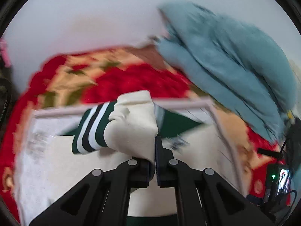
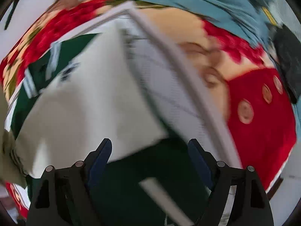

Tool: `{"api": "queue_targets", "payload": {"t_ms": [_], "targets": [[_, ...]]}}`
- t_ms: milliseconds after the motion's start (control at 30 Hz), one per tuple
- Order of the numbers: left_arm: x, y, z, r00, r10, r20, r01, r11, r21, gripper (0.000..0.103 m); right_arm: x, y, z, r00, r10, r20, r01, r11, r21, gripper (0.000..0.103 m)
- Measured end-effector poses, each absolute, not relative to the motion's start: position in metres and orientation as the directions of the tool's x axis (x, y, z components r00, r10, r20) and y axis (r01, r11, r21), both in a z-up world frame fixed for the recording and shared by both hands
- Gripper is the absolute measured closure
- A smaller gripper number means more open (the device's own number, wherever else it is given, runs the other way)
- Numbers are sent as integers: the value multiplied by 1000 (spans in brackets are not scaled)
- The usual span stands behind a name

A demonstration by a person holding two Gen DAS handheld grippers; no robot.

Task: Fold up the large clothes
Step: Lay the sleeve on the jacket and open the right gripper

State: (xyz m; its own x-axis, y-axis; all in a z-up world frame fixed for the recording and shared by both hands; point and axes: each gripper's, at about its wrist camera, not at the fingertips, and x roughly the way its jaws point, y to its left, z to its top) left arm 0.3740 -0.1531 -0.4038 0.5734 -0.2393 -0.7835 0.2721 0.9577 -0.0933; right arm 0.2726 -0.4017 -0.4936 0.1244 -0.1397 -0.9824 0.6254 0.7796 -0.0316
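**Two claws at a cream-and-green garment on a patterned bed**

Left claw (image 1: 154,162): clenched on a bunched cream sleeve (image 1: 133,124), whose cuff (image 1: 90,130) carries green and white stripes; three white bands can be counted. Right claw (image 2: 149,150): released, jaws spread wide, poised over the garment (image 2: 90,109) with nothing between the fingers.

The garment, one item, lies spread on a white board (image 2: 169,86) with a raised pale rim; its cream body fills the middle of both views, and dark green parts show at its far edge and directly beneath the right claw. The board rests on a red, floral-patterned bed cover (image 1: 131,79). One blue cloth heap (image 1: 235,60) sits at the far right of the bed.

Motion blur softens both views, so print on the garment and board is unreadable. A small device with a lit screen (image 1: 278,180) is cut off at the left view's right edge. Three round tan spots (image 2: 263,98) mark the red cover.
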Motion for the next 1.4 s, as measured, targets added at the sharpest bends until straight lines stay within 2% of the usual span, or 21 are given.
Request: {"api": "queue_targets", "payload": {"t_ms": [100, 267, 333, 367, 400, 433, 567, 700, 867, 1000, 1067, 1167, 1300, 1400], "targets": [[372, -199, -442, 474, -239, -847, 313, 945, -92, 100, 252, -436, -503, 96, -134, -986, 651, 758, -40, 18], [365, -234, -503, 325, -131, -937, 354, 935, -8, 92, 219, -470, -521, 78, -42, -996, 694, 720, 24, 18], [360, -229, -509, 305, -143, -942, 360, 933, -25, 78, 208, -480, -525, 91, 6, -996, 707, 703, 69, 18], [358, -228, -509, 291, -156, -944, 366, 930, -41, 52, 205, -483, -525, 100, 21, -995, 710, 699, 86, 18], [358, -229, -508, 283, -163, -945, 368, 928, -50, 16, 201, -487, -525, 109, 39, -993, 712, 695, 105, 18], [357, -235, -511, 285, -169, -943, 371, 927, -55, 10, 199, -489, -525, 110, 45, -993, 710, 695, 110, 18], [348, -230, -501, 312, -155, -937, 363, 931, -34, 10, 194, -495, -516, 137, 98, -986, 707, 688, 166, 18], [345, -204, -480, 367, -71, -928, 281, 959, 37, 10, 213, -487, -492, 202, 163, -966, 642, 723, 256, 18], [345, -119, -456, 436, 149, -888, 23, 984, 176, 10, 275, -444, -474, 264, 267, -927, 473, 802, 365, 18], [361, -54, -488, 372, 391, -842, -141, 920, 365, 10, 347, -376, -484, 244, 318, -916, 330, 861, 387, 18], [371, -26, -509, 331, 458, -825, -194, 889, 416, 10, 372, -347, -493, 234, 336, -912, 275, 877, 394, 18], [388, 3, -533, 286, 525, -802, -235, 850, 472, 10, 412, -287, -515, 176, 279, -944, 168, 936, 308, 18], [401, 26, -554, 248, 538, -806, -240, 840, 487, 8, 429, -247, -547, 122, 76, -990, 19, 997, 79, 14], [404, 35, -557, 240, 515, -823, -220, 854, 471, 8, 421, -281, -552, 136, -37, -990, 90, 996, -25, 14]]}}
